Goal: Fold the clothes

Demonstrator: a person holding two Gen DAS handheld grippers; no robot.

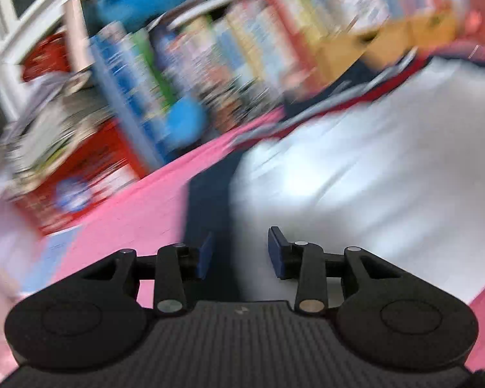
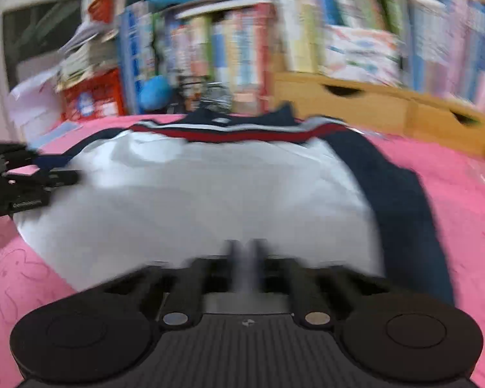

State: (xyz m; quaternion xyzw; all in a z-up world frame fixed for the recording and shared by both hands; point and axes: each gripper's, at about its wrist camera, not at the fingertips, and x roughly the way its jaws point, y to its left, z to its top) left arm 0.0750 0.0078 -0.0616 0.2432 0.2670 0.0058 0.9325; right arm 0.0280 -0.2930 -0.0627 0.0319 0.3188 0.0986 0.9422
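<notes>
Item: white-and-navy jacket [image 2: 190, 194], spread flat on pink tabletop [image 2: 452, 200], frame centre. Left tool [image 1: 239, 252]: parted, empty, above navy sleeve. Right tool [image 2: 245, 258]: closed at hem, grip uncertain. Risk: hem slipping, skewing fold.

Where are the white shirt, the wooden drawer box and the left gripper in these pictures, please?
white shirt [image 2: 194, 200], right wrist view, on its white body panel.
wooden drawer box [image 2: 339, 106], right wrist view, on its front face.
left gripper [image 1: 241, 252], left wrist view, midway between the blue pads.
</notes>
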